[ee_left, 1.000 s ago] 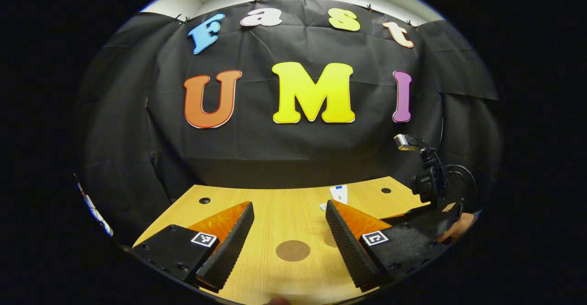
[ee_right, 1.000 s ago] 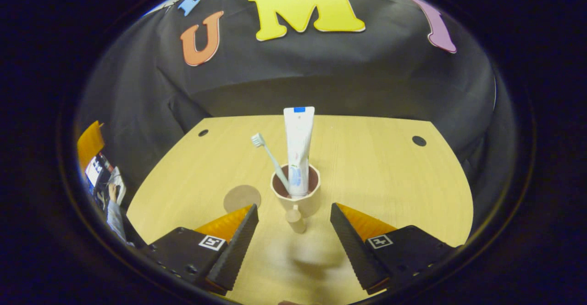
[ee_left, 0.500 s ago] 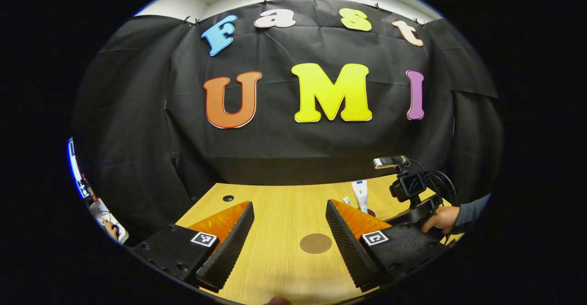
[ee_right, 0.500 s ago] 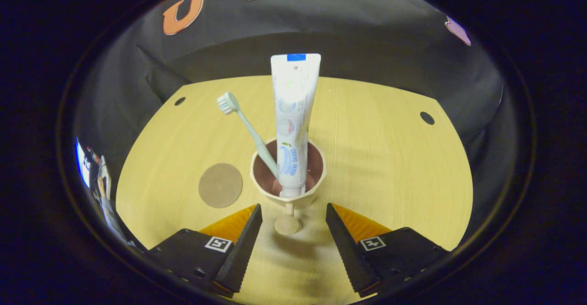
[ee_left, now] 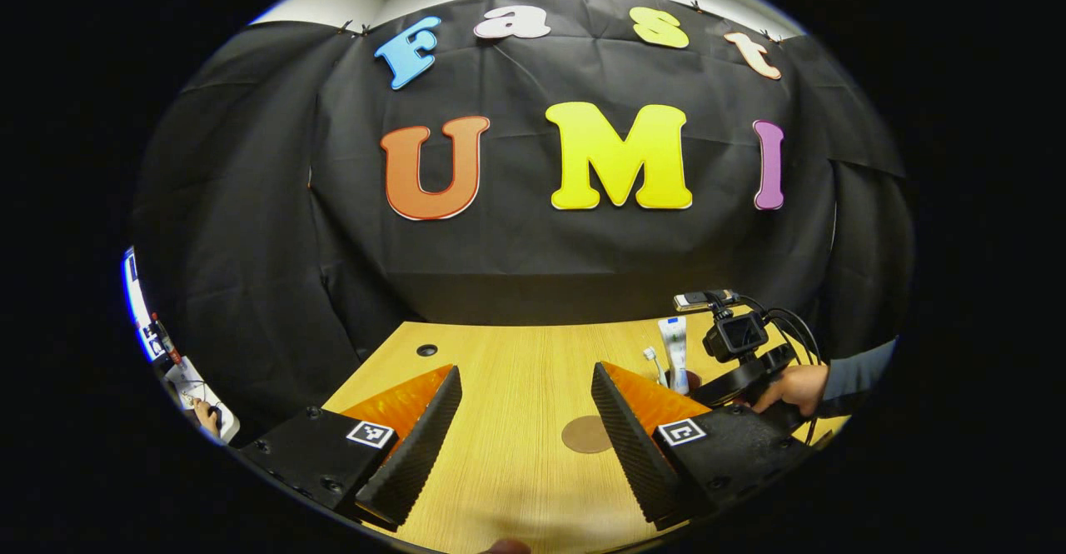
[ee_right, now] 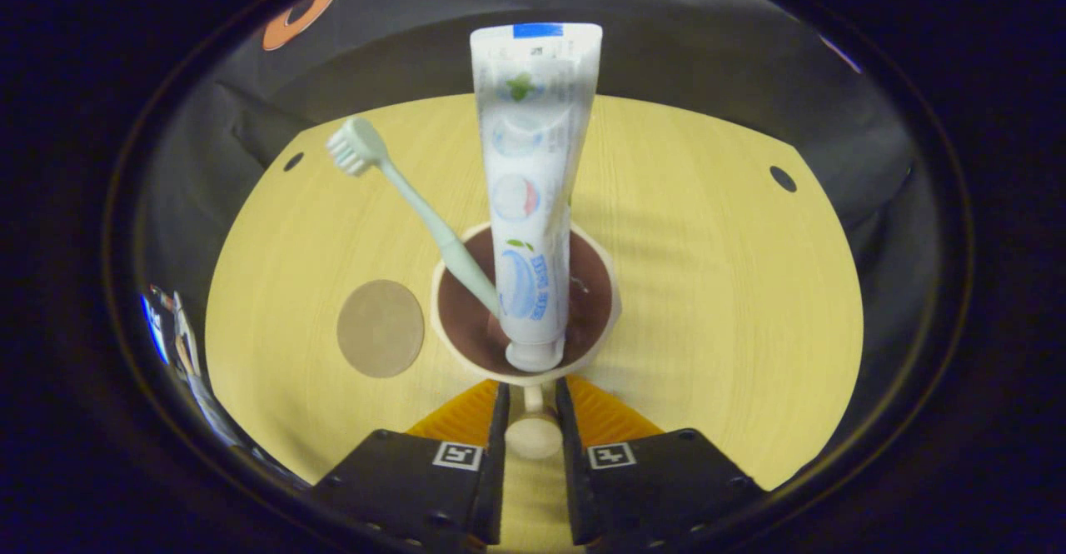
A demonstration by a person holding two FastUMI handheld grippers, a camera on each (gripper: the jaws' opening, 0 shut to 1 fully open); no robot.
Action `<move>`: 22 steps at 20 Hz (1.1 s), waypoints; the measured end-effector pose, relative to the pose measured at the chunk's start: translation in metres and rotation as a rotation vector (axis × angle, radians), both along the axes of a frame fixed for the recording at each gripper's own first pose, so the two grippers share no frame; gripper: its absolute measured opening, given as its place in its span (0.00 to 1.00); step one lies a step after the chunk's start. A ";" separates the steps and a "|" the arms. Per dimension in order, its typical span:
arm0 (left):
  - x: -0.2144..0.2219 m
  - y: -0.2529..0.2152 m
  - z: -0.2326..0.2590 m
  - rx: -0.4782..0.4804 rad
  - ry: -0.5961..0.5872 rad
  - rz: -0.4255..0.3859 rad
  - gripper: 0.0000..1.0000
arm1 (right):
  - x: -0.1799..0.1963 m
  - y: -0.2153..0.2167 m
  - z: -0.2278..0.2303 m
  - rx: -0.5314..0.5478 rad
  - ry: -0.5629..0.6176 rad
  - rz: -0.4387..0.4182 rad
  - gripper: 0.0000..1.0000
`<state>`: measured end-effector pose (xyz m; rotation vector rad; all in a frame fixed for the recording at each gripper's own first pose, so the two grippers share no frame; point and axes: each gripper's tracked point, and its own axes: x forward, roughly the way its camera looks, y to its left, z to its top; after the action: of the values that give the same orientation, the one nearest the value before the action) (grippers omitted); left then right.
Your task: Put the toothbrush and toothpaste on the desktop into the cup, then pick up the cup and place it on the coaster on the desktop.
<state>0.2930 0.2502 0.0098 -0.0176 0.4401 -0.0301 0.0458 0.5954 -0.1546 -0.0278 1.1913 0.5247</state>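
In the right gripper view, the right gripper (ee_right: 531, 429) is seen with its jaws closed on the knobbed handle of the cup (ee_right: 600, 333), which stands on the wooden tabletop (ee_right: 708, 287). The toothpaste (ee_right: 529, 196) is held upright inside the cup, and the toothbrush (ee_right: 408, 204) is leaned to the left. The round coaster (ee_right: 381, 328) is seen just left of the cup. In the left gripper view, the left gripper (ee_left: 525, 429) is held above the tabletop with its jaws wide apart and nothing between them.
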 end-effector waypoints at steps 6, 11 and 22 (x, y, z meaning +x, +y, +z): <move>0.002 0.003 -0.001 -0.005 0.002 -0.002 0.99 | -0.003 0.003 0.002 -0.025 -0.012 -0.019 0.17; 0.000 0.008 -0.005 -0.020 0.011 0.005 0.99 | -0.002 0.005 0.002 0.008 -0.026 -0.011 0.16; -0.017 0.044 -0.005 -0.016 0.007 0.063 0.99 | 0.009 -0.005 -0.007 0.043 -0.108 0.122 0.15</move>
<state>0.2763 0.2944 0.0043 -0.0472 0.4462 0.0279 0.0548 0.5900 -0.1620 -0.0913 1.0774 0.6480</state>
